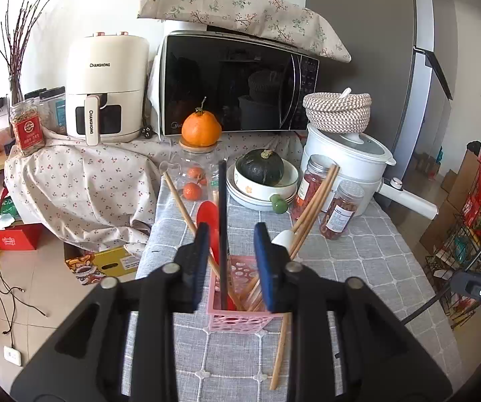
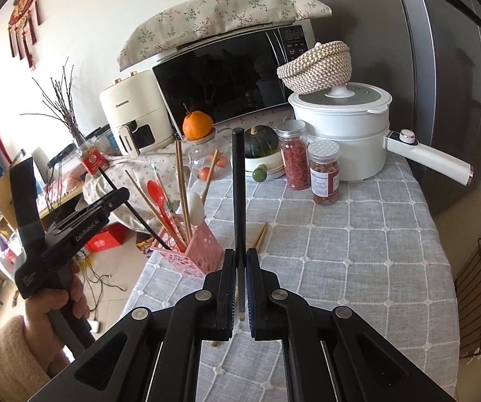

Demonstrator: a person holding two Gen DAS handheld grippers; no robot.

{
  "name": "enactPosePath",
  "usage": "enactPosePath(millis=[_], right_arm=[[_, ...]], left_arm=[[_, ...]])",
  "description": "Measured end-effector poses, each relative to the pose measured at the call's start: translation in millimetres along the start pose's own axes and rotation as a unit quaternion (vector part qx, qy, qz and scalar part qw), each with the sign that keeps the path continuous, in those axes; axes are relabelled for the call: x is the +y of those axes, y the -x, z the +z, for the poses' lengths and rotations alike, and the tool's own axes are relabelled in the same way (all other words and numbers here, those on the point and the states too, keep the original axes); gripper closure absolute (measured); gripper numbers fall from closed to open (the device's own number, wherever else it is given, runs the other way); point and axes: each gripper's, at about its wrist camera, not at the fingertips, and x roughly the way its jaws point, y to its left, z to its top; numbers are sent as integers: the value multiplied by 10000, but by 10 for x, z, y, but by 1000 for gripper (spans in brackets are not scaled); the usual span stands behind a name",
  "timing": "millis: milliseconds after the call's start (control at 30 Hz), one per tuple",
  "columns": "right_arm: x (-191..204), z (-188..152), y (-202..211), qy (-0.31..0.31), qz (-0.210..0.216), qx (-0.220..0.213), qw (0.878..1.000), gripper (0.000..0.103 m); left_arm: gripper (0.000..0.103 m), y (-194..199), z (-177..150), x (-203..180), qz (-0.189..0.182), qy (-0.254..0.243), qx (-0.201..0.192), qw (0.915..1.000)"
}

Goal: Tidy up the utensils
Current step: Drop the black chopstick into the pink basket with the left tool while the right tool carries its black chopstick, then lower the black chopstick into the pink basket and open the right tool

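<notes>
A pink perforated utensil holder (image 1: 240,315) (image 2: 193,254) stands on the grey checked tablecloth. It holds a red spoon (image 1: 207,216) (image 2: 158,194), a white spoon (image 2: 195,206), wooden chopsticks (image 1: 314,202) and a black chopstick (image 1: 222,231) (image 2: 133,207). My left gripper (image 1: 230,234) is open just above the holder, with the black chopstick standing between its fingers, untouched. My right gripper (image 2: 239,258) is shut on another black chopstick (image 2: 238,194), held upright over the table right of the holder. A wooden chopstick (image 1: 280,351) (image 2: 260,236) lies on the cloth beside the holder.
Behind the holder stand a glass jar with small oranges (image 1: 195,181), a bowl stack with a dark squash (image 1: 264,174), two red-filled jars (image 2: 294,160) (image 2: 324,174) and a white electric pot (image 2: 344,134). A microwave (image 1: 237,83) and air fryer (image 1: 106,90) line the back. The table's left edge drops to the floor.
</notes>
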Motion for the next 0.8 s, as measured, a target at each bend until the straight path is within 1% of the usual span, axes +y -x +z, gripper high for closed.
enactPosePath(millis=[33, 67, 133, 233, 400, 533, 600, 700, 800], right_arm=[[16, 17, 10, -3, 21, -39, 10000, 97], [38, 36, 22, -12, 45, -88, 10000, 97], [92, 78, 44, -24, 110, -185, 9998, 97], [206, 151, 74, -59, 244, -345, 9991, 97], [425, 306, 84, -150, 485, -643, 9966, 97], [668, 425, -23, -55, 470, -875, 9950, 97], [795, 453, -127, 2, 409, -946, 9947, 97], [970, 470, -304, 133, 153, -1094, 9938, 97], [1092, 482, -452, 292, -113, -1306, 9909, 97]], left_arm=[[56, 14, 8, 8, 1, 10, 1, 10000], [52, 50, 12, 22, 16, 13, -1, 10000], [39, 99, 8, 64, 60, 49, 56, 10000], [29, 132, -35, 164, 74, 180, 280, 9994], [28, 144, -170, 340, 114, 228, 674, 9974], [27, 134, -268, 458, 137, 209, 935, 9953], [27, 109, -300, 524, 197, 212, 1064, 9939], [27, 64, -347, 616, 270, 283, 1275, 9911], [27, 37, -390, 689, 256, 370, 1431, 9887]])
